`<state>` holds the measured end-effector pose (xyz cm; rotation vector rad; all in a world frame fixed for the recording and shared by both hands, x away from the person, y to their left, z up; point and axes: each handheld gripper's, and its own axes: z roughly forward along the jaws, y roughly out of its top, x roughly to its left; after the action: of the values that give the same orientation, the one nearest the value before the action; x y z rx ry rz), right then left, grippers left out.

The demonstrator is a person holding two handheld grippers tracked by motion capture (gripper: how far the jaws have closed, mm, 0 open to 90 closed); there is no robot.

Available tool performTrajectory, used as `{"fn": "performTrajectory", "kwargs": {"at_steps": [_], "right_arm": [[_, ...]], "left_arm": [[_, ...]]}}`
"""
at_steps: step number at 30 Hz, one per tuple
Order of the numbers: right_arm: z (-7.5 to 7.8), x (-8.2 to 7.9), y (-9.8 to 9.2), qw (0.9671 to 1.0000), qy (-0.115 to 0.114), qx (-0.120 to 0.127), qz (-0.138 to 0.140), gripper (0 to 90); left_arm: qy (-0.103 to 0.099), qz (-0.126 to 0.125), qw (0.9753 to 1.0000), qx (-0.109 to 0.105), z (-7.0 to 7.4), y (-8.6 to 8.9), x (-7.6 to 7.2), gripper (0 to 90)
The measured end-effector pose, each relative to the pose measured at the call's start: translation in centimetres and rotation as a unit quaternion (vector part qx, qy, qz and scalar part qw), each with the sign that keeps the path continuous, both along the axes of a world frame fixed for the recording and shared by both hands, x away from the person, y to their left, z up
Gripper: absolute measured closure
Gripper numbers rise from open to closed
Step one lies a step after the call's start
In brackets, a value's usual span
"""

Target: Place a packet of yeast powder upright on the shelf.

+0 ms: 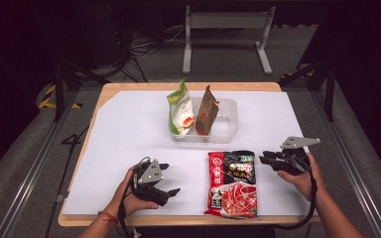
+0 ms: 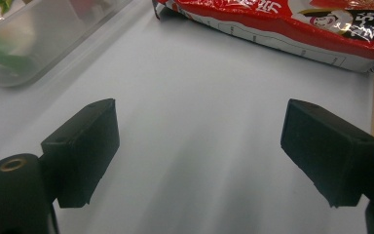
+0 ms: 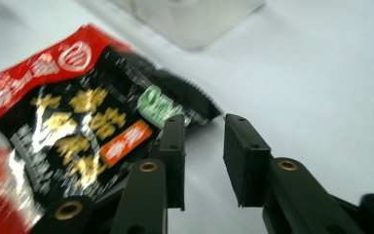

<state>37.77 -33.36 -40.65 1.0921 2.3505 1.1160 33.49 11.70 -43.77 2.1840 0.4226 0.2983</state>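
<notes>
we are reaching for red packet (image 1: 231, 184) | light, crinkly, slippery; pinching top corner | right gripper (image 3: 203, 146) jaws slightly apart, empty | left gripper (image 2: 199, 151) jaws spread wide

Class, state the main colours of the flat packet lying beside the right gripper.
Red and black, with gold lettering: packet, clearest in the high view.

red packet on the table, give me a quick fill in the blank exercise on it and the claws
1. The red packet lies flat on the white sheet, nearer the person than the clear ____.
2. In that tub stand ____ upright packets.
3. The right claw has its jaws parted right at the red packet's ____ corner, the one with the green mark.
4. The left claw holds ____ between its wide-open jaws.

Missing words: tub; two; black; nothing
</notes>
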Motion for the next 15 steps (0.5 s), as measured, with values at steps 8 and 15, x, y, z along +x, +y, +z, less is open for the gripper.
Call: {"fn": "performTrajectory", "kwargs": {"at_steps": [8,15], "right_arm": [[-1.0,2.3,0.9,0.9981,0.042,0.040,-0.019,45.5],[-2.0,3.6,2.0,0.9941,0.091,0.059,0.001,33.1]], "left_arm": [[-0.002,0.000,1.0000,0.004,-0.1,0.0,0.0,14.8],[-0.004,-0.003,1.0000,0.008,-0.1,-0.1,0.0,14.7]]}}
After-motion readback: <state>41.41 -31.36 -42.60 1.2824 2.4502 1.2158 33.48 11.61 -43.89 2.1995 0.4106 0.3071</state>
